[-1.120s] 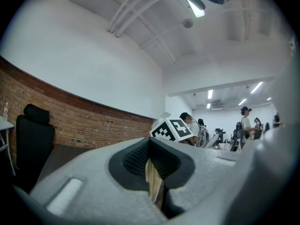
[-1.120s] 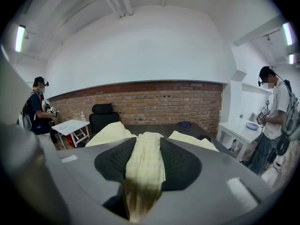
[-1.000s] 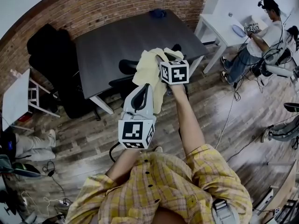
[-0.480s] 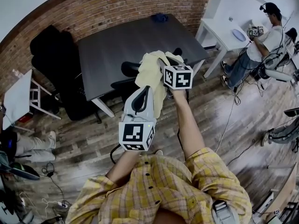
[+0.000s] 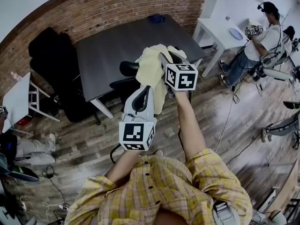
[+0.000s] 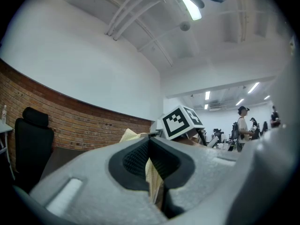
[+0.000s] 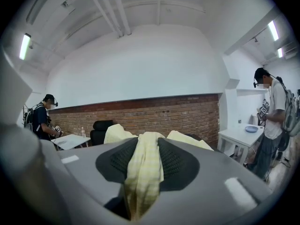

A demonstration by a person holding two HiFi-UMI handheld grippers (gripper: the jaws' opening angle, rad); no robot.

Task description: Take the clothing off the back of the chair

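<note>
Pale yellow clothing (image 5: 151,71), a single piece, hangs bunched at the centre of the frame, held by both of my tools. My left hand-held gripper (image 5: 144,89) pinches a thin fold between nearly closed jaws. My right hand-held gripper (image 5: 162,59) clamps a thicker bunch that spills over its pads. Under the cloth stands one black chair (image 5: 123,78); I cannot tell whether the fabric touches its back. One dark bench (image 5: 122,41) lies just behind it, and a second black chair (image 5: 51,50) sits at upper left. A white bench (image 5: 220,29) and one person (image 5: 262,36) fill the upper right. Both my arms reach forward, the right one further.
</note>
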